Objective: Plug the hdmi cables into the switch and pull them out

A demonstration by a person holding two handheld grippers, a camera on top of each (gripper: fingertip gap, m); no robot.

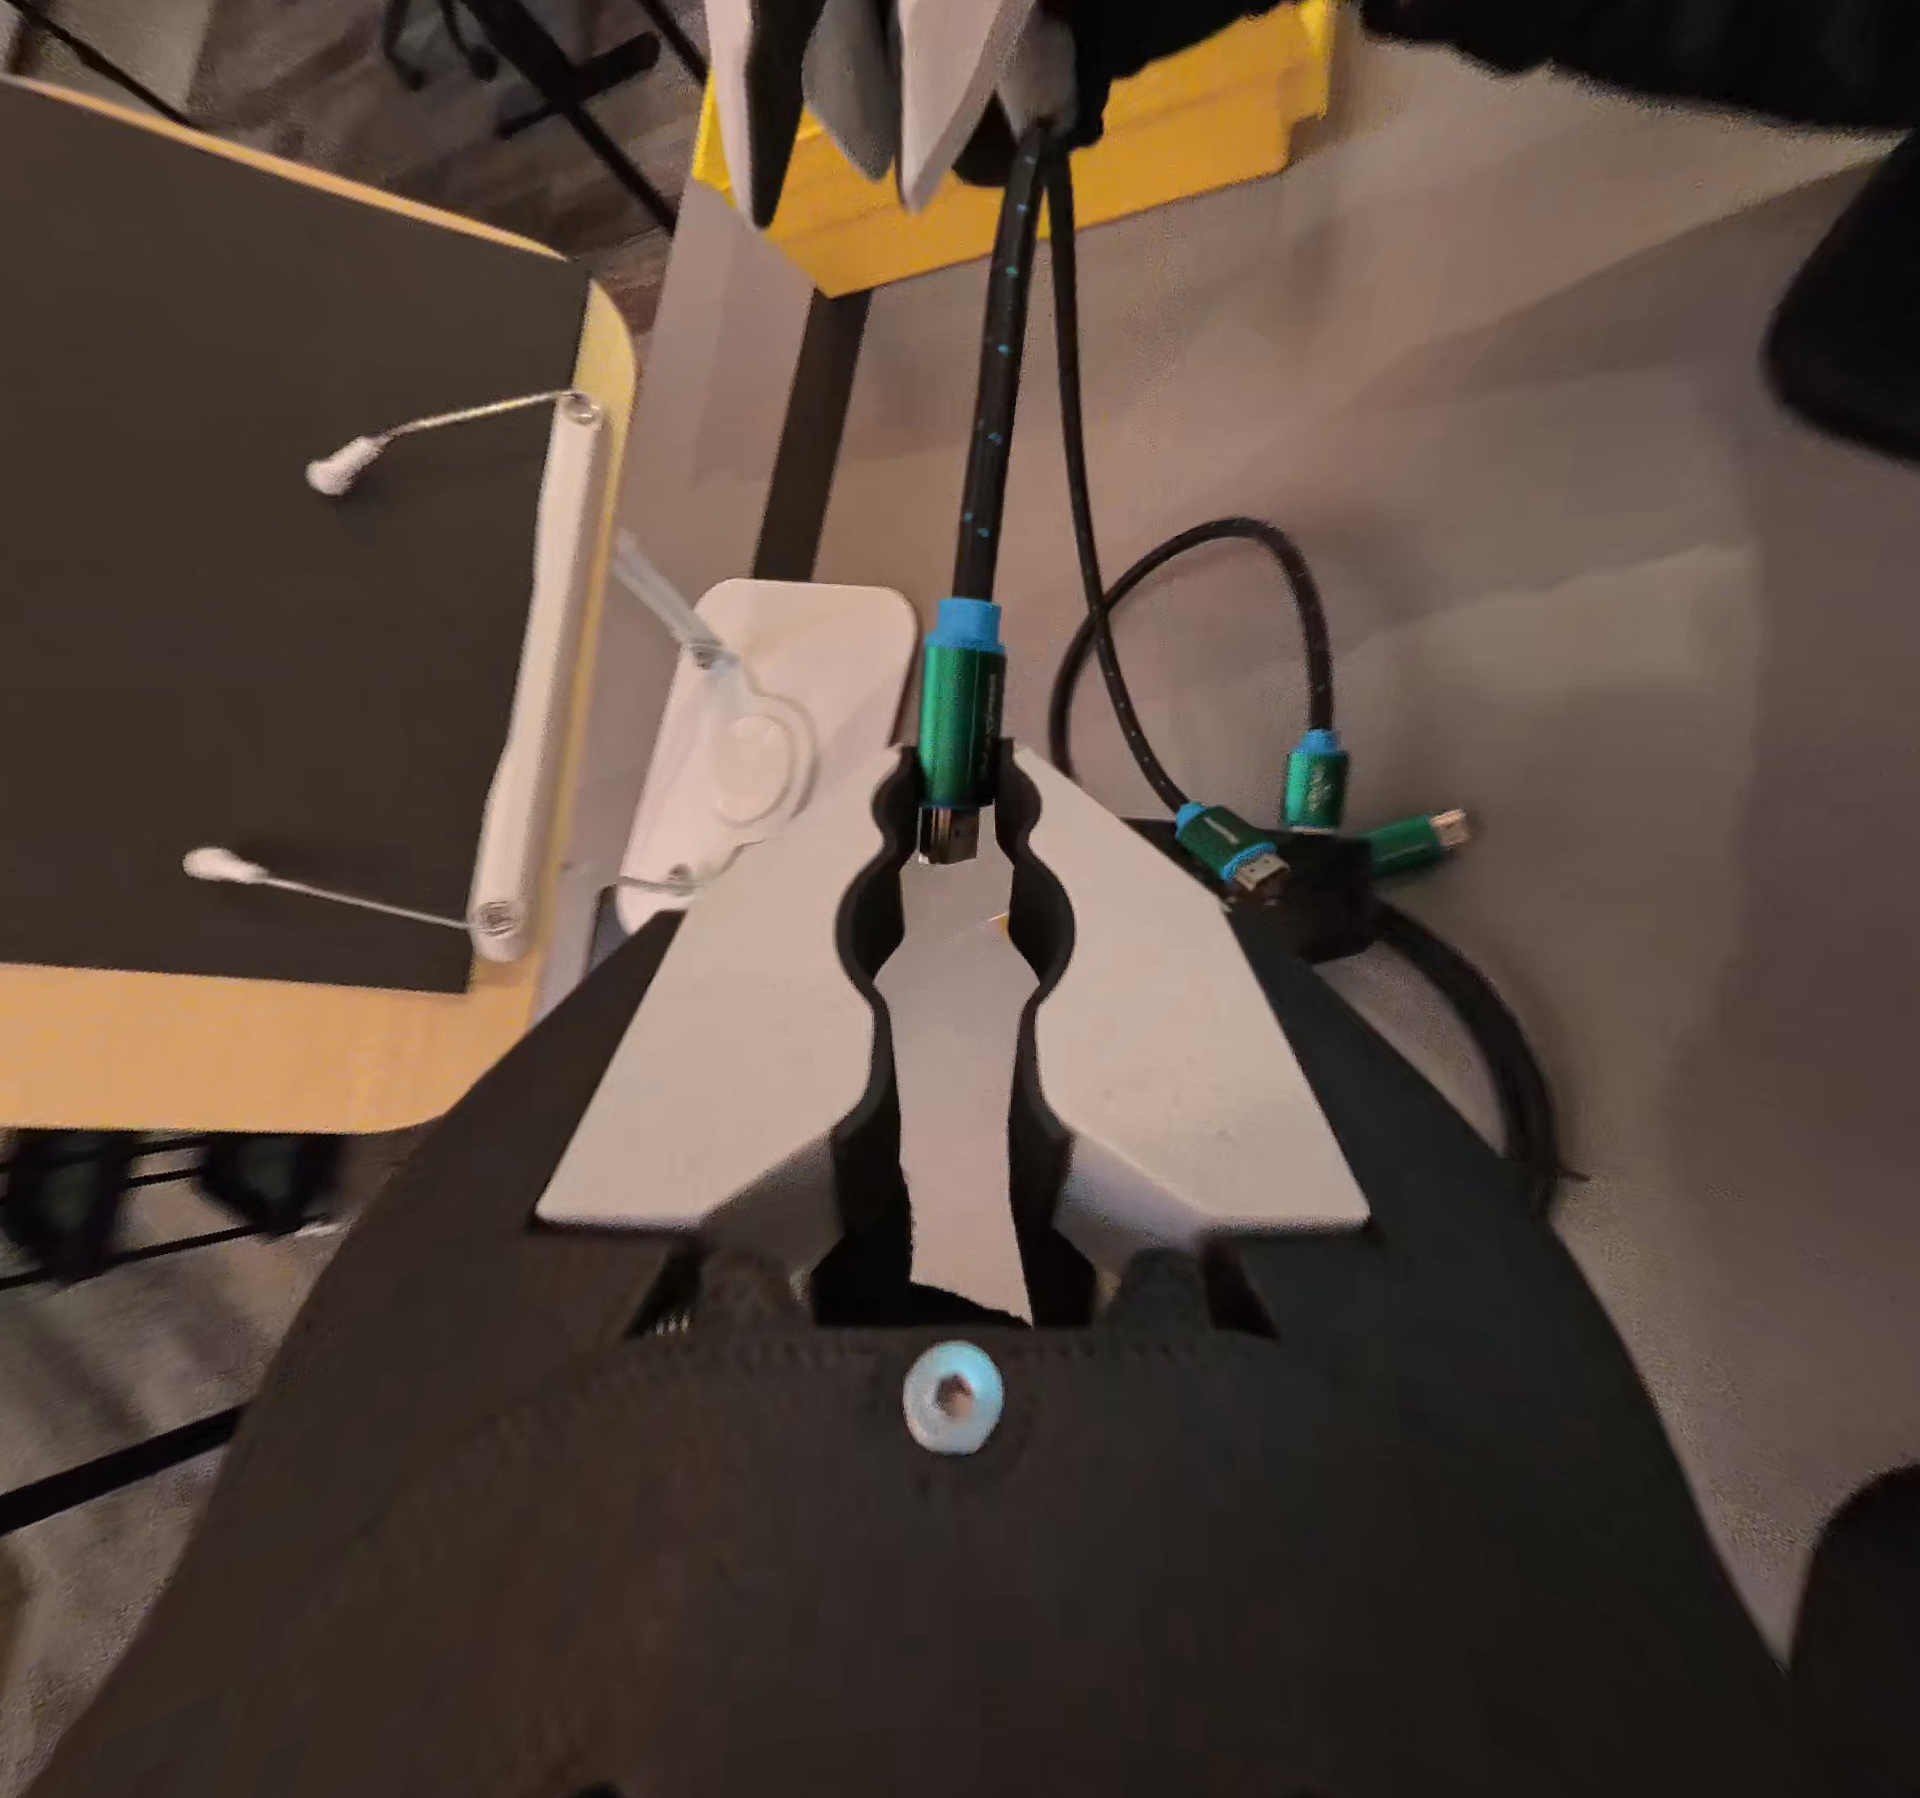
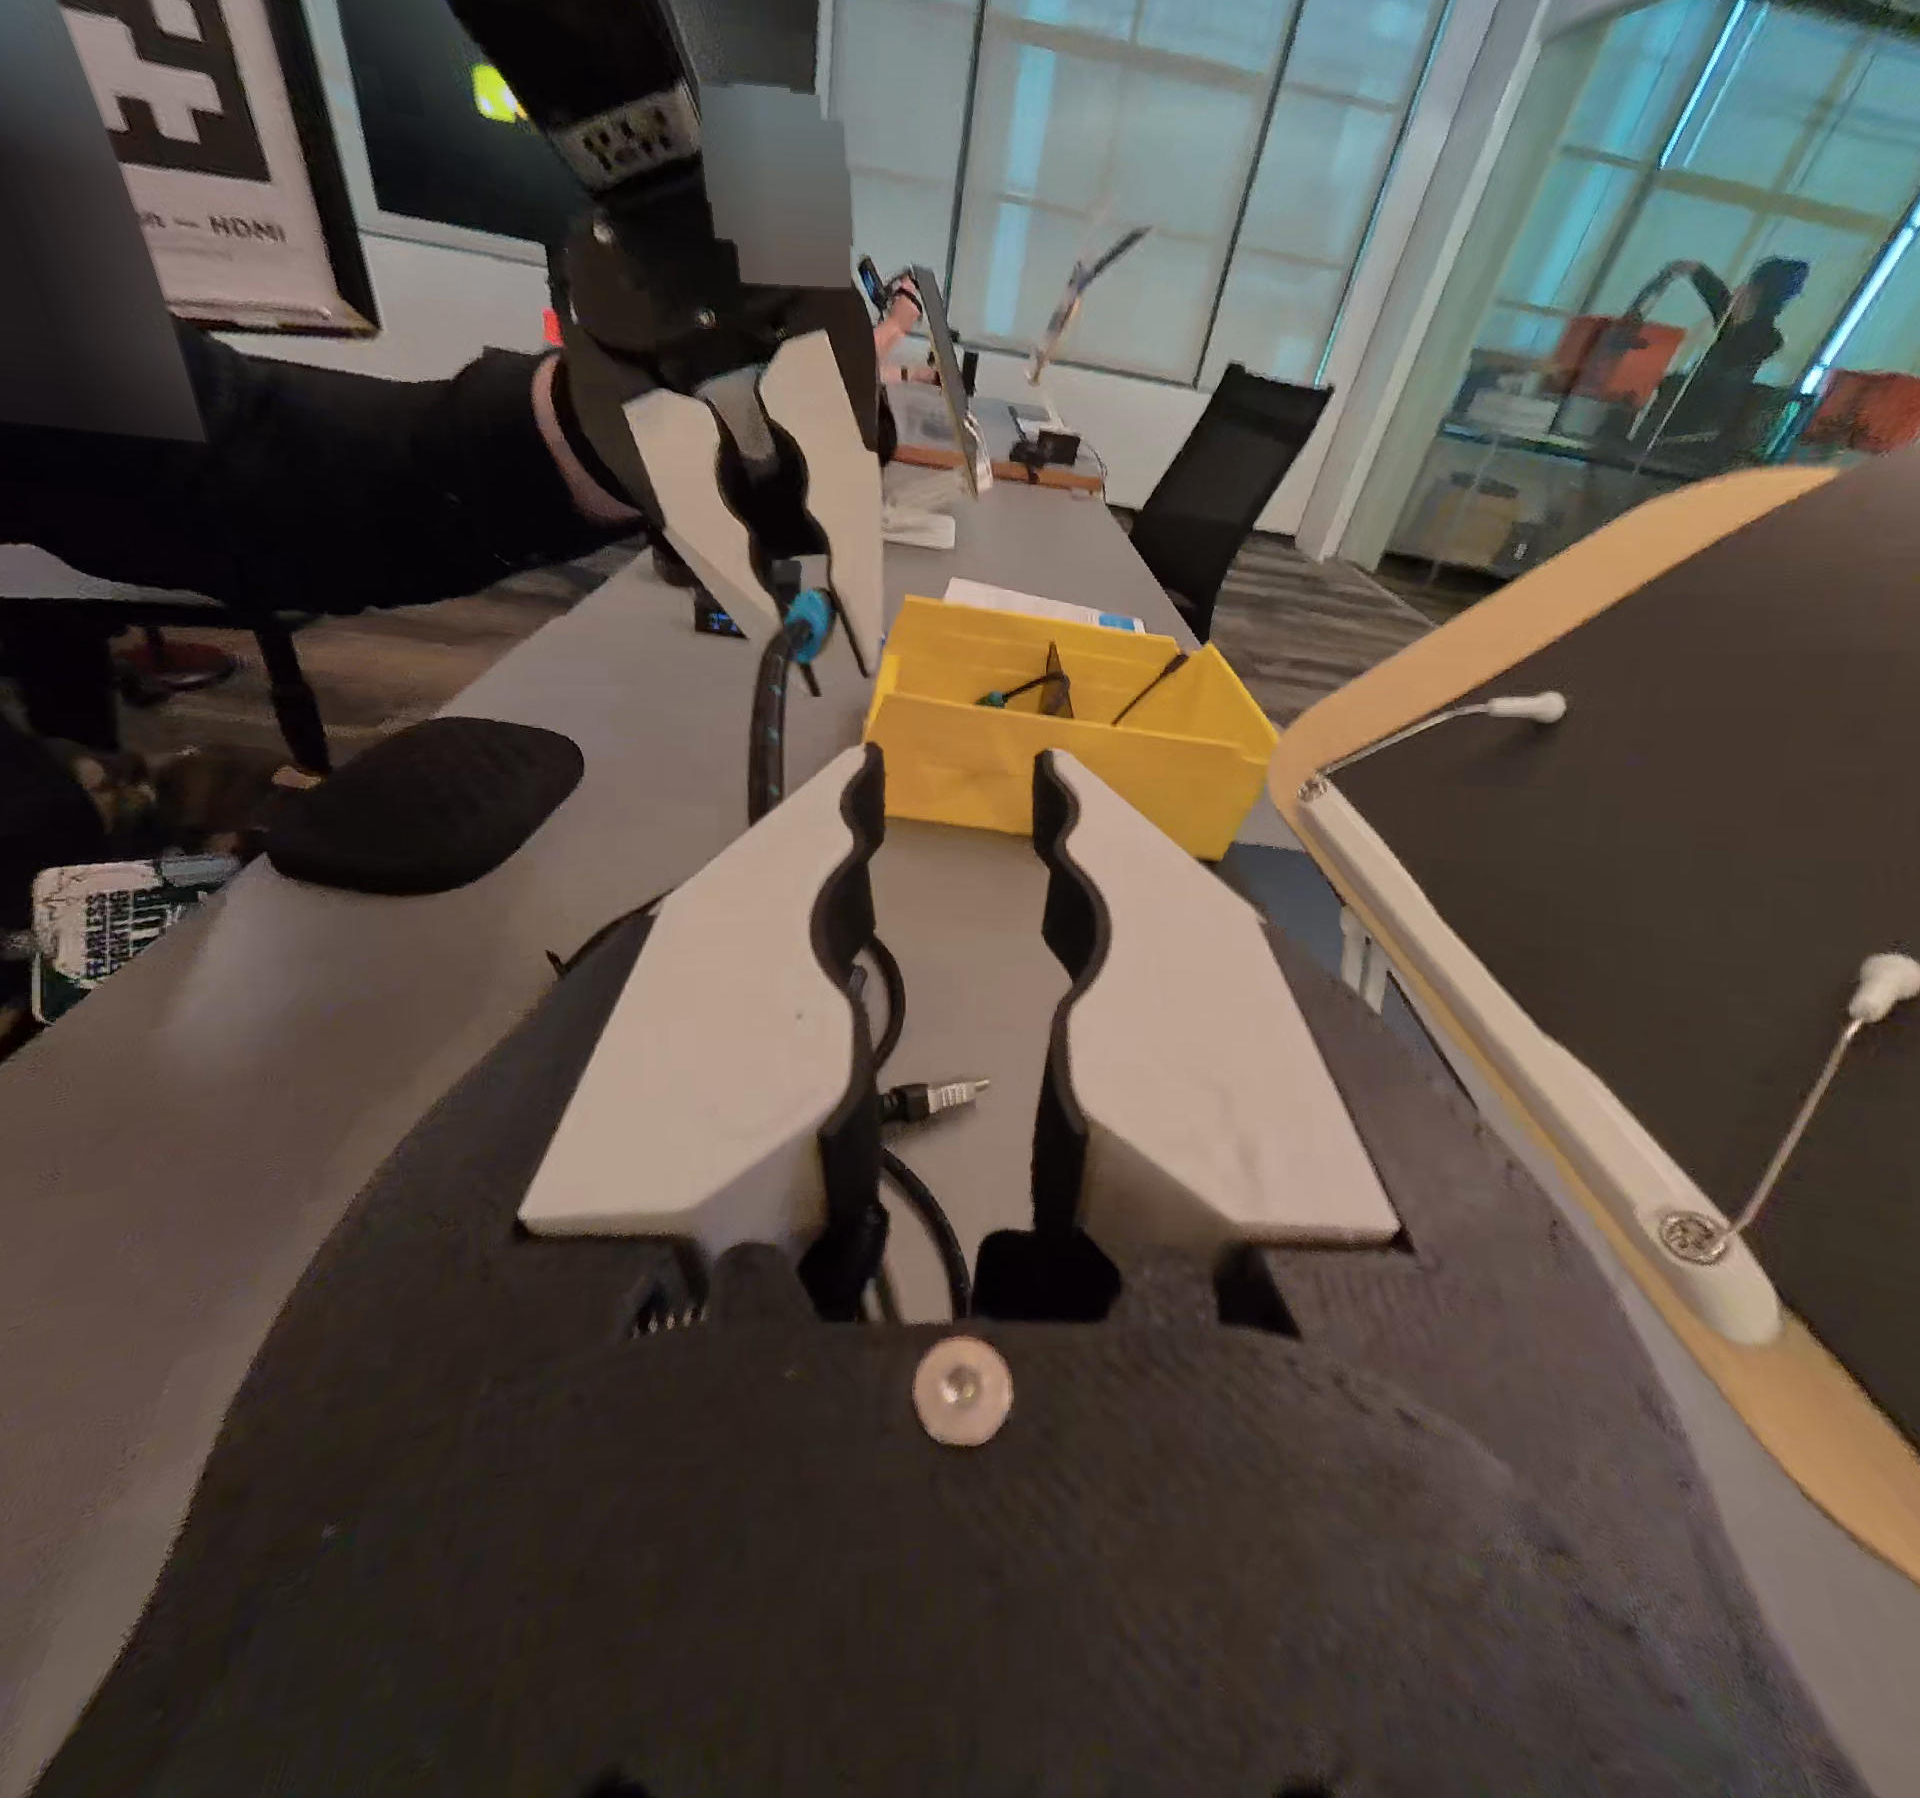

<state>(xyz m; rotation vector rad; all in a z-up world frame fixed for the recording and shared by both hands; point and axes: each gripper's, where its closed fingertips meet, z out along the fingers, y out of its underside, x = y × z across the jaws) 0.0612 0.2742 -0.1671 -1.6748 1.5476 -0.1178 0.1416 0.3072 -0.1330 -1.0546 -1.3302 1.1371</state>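
The left gripper [image 1: 948, 803] is clamping the green HDMI plug [image 1: 958, 709] at its fingertips, metal tip pointing back toward the camera, held above the grey worktop [image 1: 1455, 418]. The right gripper [image 2: 956, 792] is hanging open and empty over the worktop near the yellow bin [image 2: 1070, 761]. The black switch [image 1: 1320, 901] is sitting to the right with three other green plugs [image 1: 1231, 839] at it; whether they are fully seated is unclear. The plug is pinched only at the tips, so it could twist or slip while being pushed into a port
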